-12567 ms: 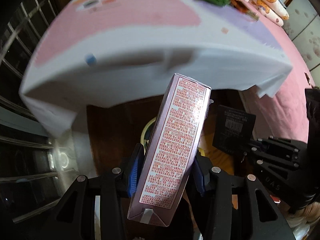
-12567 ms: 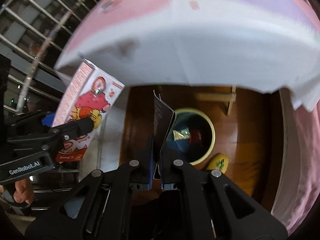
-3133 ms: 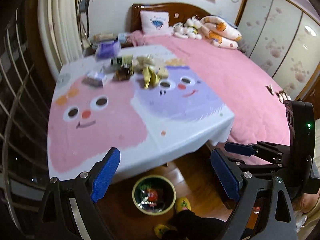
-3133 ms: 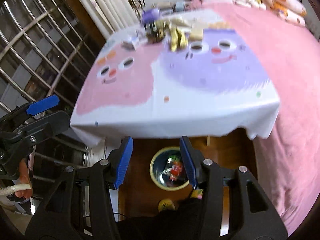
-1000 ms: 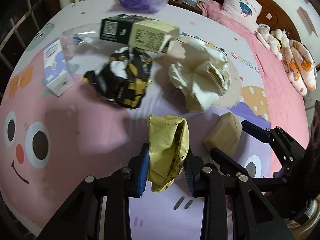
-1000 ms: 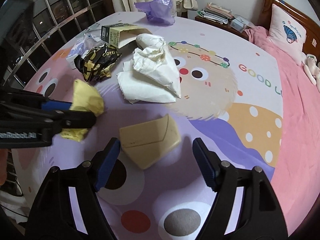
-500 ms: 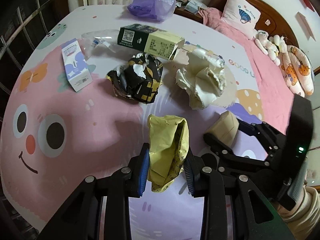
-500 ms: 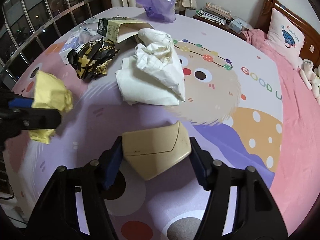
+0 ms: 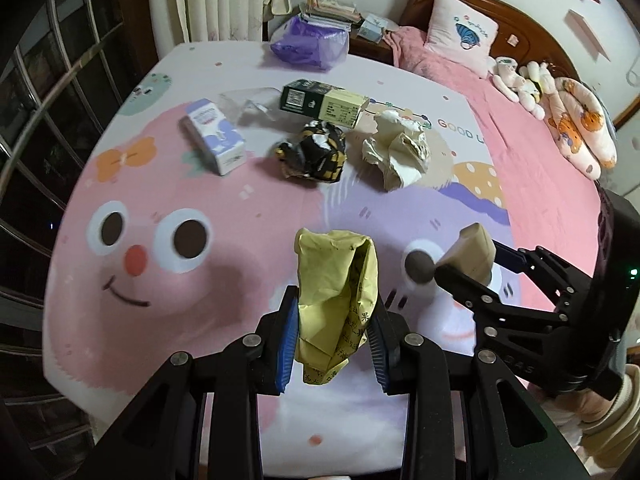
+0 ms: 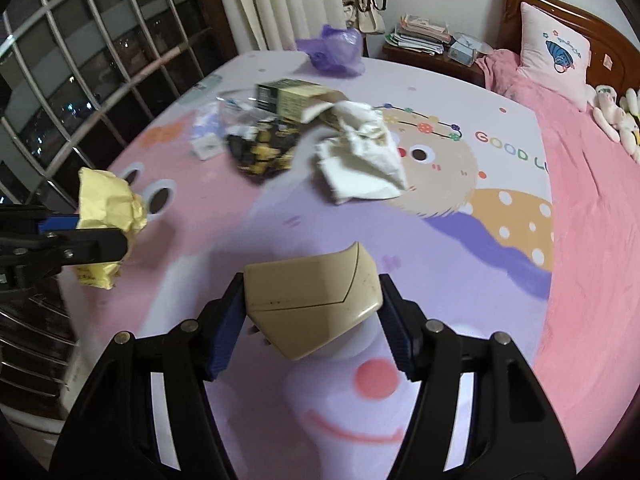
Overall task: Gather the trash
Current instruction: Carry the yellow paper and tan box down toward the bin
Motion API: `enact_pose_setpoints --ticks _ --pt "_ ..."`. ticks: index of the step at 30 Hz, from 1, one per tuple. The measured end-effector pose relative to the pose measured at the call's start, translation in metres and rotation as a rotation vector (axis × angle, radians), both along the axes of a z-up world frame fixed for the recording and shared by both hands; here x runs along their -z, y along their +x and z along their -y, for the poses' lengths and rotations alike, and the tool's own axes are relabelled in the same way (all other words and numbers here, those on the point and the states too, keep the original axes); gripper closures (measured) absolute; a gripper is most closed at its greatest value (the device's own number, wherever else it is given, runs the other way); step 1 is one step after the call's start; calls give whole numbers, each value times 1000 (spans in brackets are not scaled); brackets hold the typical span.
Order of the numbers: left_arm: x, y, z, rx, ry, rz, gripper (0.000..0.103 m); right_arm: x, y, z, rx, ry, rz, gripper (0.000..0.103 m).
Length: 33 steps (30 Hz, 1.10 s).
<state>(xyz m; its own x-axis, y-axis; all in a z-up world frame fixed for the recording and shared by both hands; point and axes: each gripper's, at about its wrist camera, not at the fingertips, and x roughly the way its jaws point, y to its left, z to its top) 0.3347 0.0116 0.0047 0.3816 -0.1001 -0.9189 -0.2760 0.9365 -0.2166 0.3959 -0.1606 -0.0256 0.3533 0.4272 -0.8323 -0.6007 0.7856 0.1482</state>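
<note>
Left gripper [image 9: 334, 334]: blue pads closed narrow on a crumpled yellow wrapper [image 9: 336, 292]; the wrapper stands up between the pads and hangs a little below them; it is lifted clear of the tablecloth [image 9: 168, 304]; from the right wrist view it shows at the far left [image 10: 106, 216], pinched in the black fingers

Right gripper [image 10: 312, 320]: pads pressed against both sides of a tan box [image 10: 310, 300]; the box is held above the cloth with its folded flap facing up; from the left wrist view it sits at the tip of the other tool [image 9: 472, 254], to the right of the yellow wrapper

Table: covered by a cartoon-face cloth in pink, purple and white; trash lies in a loose group at the far end, well apart from both grippers

Trash on the table: a crumpled black and yellow wrapper [image 9: 314, 152]; just right of it a wad of white paper [image 9: 396, 150]; behind them a green and cream carton [image 9: 322, 102] lying on its side; its end flap looks open in the right wrist view [image 10: 298, 100], contents cannot be told; a small white and blue carton [image 9: 212, 136] lying to the left; clear plastic film [image 9: 250, 104] between the two cartons; a purple plastic bag [image 9: 308, 42] at the far edge, contents hidden

Surroundings: a pink bed [image 9: 540, 168] to the right of the table; a window grille [image 10: 92, 68] to the left
</note>
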Motion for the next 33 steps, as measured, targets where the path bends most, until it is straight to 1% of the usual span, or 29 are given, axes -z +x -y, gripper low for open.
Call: enact_pose_setpoints --ticks 3,4,6,10,14,18,22,26,29,33 --pt "-16 -32 -11 44 21 36 71 -17 -32 -8 13 15 10 43" --pt "-18 -38 -14 55 21 45 71 -23 -44 -12 20 20 18 43" --pt "-28 -62 -24 93 16 74 71 -34 -71 -20 37 28 39 43" --pt "-44 -109 -40 189 19 128 71 -55 -126 -37 114 56 70 43" --pt "-61 -160 -58 268 29 182 71 -66 -186 -58 210 99 60 43" --pt "-65 -210 -76 339 17 207 71 -67 -237 -80 251 92 56 43" --pt "-57 -249 -85 389 -5 201 71 -62 -287 -98 279 74 46 43" --pt "-37 -282 -87 432 -35 149 71 -44 -321 -104 310 52 -10 43" --pt "-19 -300 -83 457 -49 111 71 -23 -341 -104 329 32 -59 43" --pt "14 -316 -72 482 -62 54 71 16 -357 -95 378 21 -144 43"
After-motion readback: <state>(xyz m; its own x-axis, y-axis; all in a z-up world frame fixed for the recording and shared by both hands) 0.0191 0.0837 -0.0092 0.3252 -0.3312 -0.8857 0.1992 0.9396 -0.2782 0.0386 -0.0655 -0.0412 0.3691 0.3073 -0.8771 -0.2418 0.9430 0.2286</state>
